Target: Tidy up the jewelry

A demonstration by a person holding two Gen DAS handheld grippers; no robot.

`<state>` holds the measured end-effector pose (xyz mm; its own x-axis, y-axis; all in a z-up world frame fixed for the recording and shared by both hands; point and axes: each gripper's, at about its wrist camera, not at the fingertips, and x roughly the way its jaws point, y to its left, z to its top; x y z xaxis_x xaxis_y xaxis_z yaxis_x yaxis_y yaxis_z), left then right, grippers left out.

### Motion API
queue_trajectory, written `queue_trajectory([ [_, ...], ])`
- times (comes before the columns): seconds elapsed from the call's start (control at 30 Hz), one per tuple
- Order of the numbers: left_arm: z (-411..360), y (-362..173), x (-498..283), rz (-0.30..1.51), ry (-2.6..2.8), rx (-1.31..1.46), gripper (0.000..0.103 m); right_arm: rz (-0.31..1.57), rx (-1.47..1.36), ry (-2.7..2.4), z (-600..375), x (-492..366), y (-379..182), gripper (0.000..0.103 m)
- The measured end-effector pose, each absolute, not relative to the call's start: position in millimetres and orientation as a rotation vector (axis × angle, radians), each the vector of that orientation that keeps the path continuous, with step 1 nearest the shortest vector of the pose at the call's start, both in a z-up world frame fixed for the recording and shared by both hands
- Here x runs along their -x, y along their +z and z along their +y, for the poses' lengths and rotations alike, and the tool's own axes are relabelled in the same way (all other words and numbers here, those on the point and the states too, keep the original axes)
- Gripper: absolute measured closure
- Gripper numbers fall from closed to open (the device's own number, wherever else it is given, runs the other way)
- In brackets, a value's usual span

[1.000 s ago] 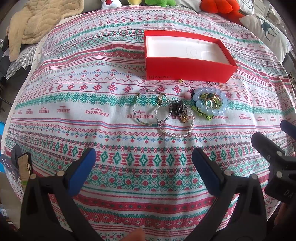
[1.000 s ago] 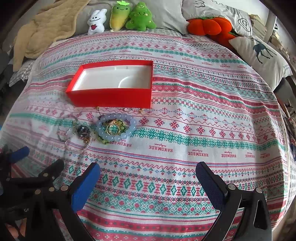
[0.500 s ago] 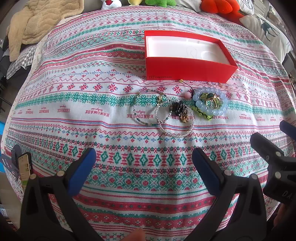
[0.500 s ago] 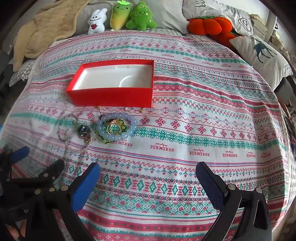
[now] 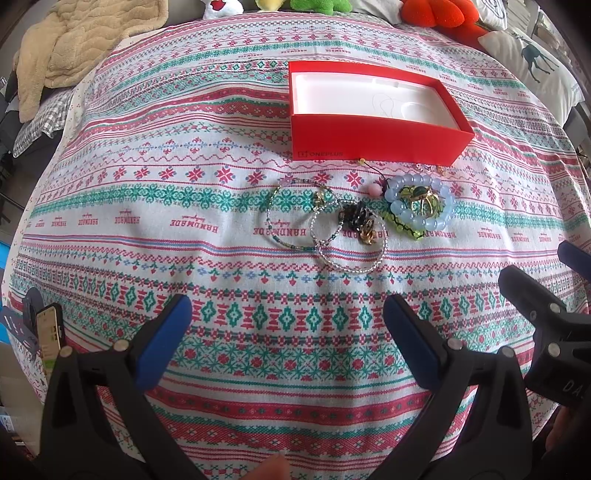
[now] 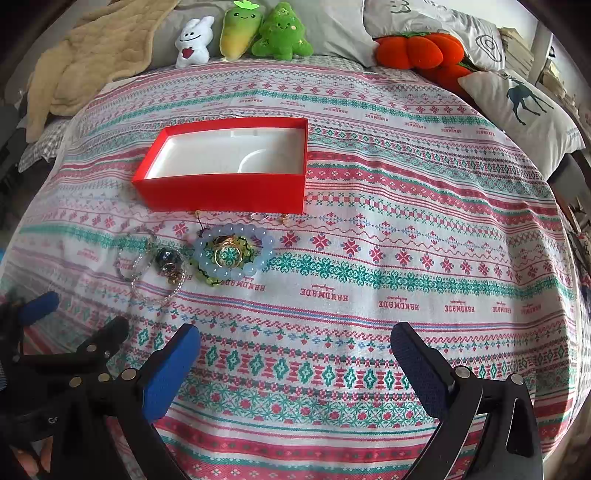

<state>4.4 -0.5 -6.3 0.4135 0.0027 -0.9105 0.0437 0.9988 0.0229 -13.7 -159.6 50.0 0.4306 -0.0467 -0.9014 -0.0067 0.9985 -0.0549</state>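
Note:
A red box point(image 5: 373, 138) with a white lining lies open on the patterned bedspread; it also shows in the right wrist view point(image 6: 225, 192). Just in front of it lies a heap of jewelry: a pale blue bead bracelet point(image 5: 424, 221) point(image 6: 255, 269), thin beaded bangles point(image 5: 291, 242) point(image 6: 138, 271), and dark and gold pieces point(image 5: 360, 219) point(image 6: 168, 260). My left gripper point(image 5: 286, 321) is open and empty, short of the bangles. My right gripper point(image 6: 295, 349) is open and empty, to the right of the heap.
Plush toys point(image 6: 236, 31) and an orange pumpkin cushion point(image 6: 413, 50) line the far edge. A deer pillow point(image 6: 524, 107) lies far right, a beige blanket point(image 5: 74, 44) far left. A phone point(image 5: 50, 334) shows at the left edge.

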Motion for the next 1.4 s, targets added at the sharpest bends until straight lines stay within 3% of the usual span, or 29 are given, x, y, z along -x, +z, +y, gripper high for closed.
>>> queue_trajectory([
  [1.03, 4.9, 13.3, -10.9, 1.086, -0.117, -0.028, 0.000, 1.128, 0.038, 0.017, -160.8, 6.9, 56.4, 0.000],
  [1.4, 16.0, 22.5, -46.2, 1.178, -0.205, -0.041, 0.000, 1.201, -0.074, 0.128, -183.9, -38.7, 60.8, 0.000],
])
